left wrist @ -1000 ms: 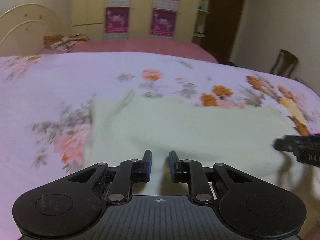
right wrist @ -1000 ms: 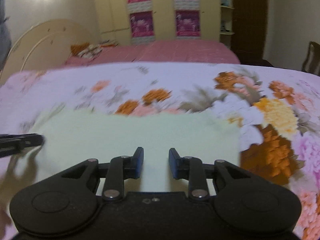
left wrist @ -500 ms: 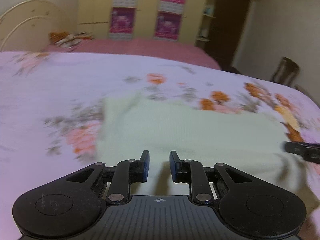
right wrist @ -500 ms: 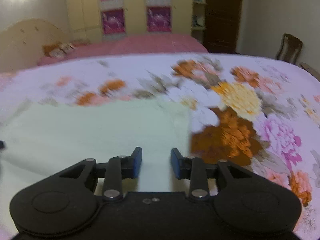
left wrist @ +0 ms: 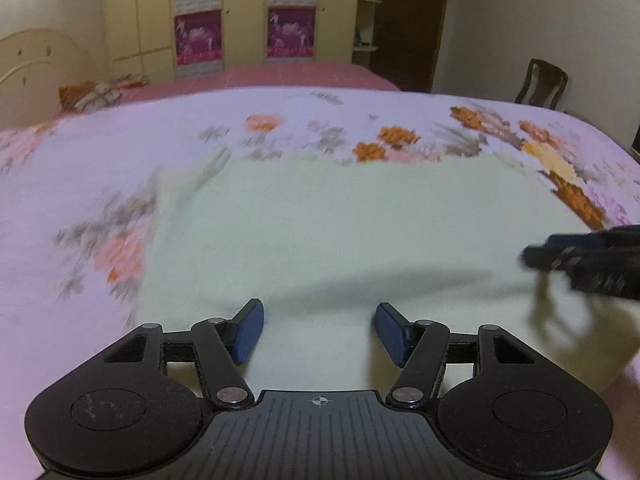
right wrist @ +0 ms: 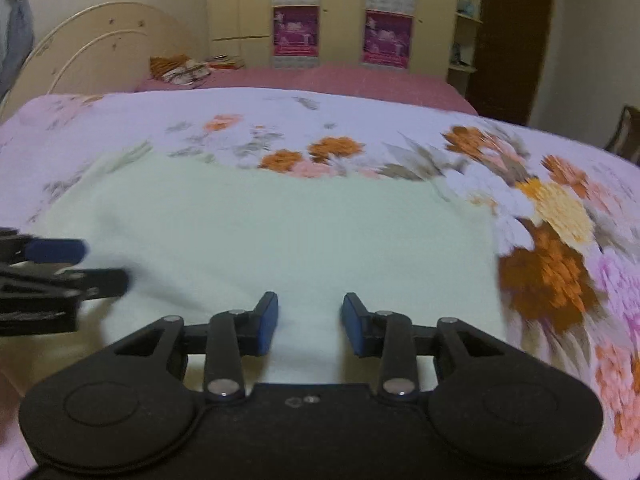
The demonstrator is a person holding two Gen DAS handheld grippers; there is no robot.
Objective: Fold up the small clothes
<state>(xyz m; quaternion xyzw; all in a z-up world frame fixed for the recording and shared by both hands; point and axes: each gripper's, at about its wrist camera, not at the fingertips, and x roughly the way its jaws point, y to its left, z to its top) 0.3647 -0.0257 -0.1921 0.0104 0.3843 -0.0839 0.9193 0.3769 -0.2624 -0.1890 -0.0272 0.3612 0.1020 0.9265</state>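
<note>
The pale green cloth (left wrist: pixel 352 232) lies flat on the bed (left wrist: pixel 100 152), long axis crosswise, under both empty tools: left tool (left wrist: pixel 316 330) just widened, right tool (right wrist: pixel 309 322) part-open.

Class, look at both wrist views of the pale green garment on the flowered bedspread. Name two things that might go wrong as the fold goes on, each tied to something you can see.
1. The left gripper, jaws just opened, holds nothing; closing over the pale green garment may pinch the flowered bedspread too.
2. The right gripper hovers open beside it; uneven grabs could skew the fold.
</note>
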